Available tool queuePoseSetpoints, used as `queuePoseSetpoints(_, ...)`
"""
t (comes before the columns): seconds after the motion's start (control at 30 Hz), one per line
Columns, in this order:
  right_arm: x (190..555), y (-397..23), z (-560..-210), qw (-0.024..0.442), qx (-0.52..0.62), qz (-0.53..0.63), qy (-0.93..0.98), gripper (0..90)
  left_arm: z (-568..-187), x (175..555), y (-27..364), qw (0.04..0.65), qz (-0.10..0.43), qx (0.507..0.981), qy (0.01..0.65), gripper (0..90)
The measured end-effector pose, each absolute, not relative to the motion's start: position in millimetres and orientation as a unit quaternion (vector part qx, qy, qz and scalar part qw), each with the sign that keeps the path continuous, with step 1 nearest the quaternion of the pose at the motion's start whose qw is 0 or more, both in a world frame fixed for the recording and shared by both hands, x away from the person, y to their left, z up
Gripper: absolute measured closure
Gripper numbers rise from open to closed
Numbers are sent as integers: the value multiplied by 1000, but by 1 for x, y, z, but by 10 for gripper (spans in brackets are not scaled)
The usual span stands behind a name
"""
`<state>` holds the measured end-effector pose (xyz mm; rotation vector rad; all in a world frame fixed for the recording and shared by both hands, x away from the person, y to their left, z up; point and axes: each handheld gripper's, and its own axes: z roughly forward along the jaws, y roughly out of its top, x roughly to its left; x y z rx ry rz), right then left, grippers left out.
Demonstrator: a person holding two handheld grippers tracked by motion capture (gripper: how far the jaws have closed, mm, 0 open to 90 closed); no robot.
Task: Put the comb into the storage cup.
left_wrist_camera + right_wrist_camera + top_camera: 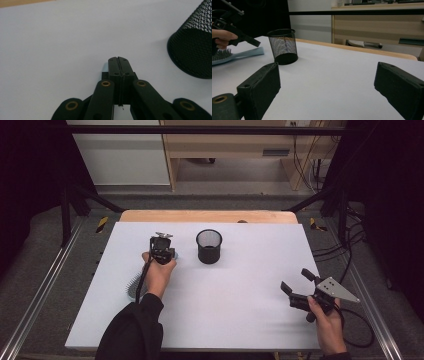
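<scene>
Above the hairbrush [134,287] handle, left gripper [162,241] hovers clamped shut, empty; probably pre-grasp: open jaws, then descend. Right gripper [296,282] idles wide open.

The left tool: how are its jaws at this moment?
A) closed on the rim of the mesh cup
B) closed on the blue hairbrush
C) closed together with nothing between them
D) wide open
C: in the left gripper view the two jaws of the left tool meet flat above bare table, apart from the mesh cup.
</scene>
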<state>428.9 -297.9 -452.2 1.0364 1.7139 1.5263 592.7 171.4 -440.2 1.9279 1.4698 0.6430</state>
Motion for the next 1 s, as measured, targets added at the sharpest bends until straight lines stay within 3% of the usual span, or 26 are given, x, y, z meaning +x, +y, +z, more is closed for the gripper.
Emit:
queuePoseSetpoints(0.47, 430, -297, -453, 305, 392, 575, 651, 69, -455, 602, 186, 274, 209, 742, 575, 900)
queuePoseSetpoints(0.7, 429, -297, -452, 304, 390, 574, 653, 69, -461, 571, 148, 267, 179, 794, 516, 900)
queuePoseSetpoints(1.0, 427, -294, -450, 307, 386, 574, 654, 69, -466, 538, 133, 302, 168, 796, 497, 900)
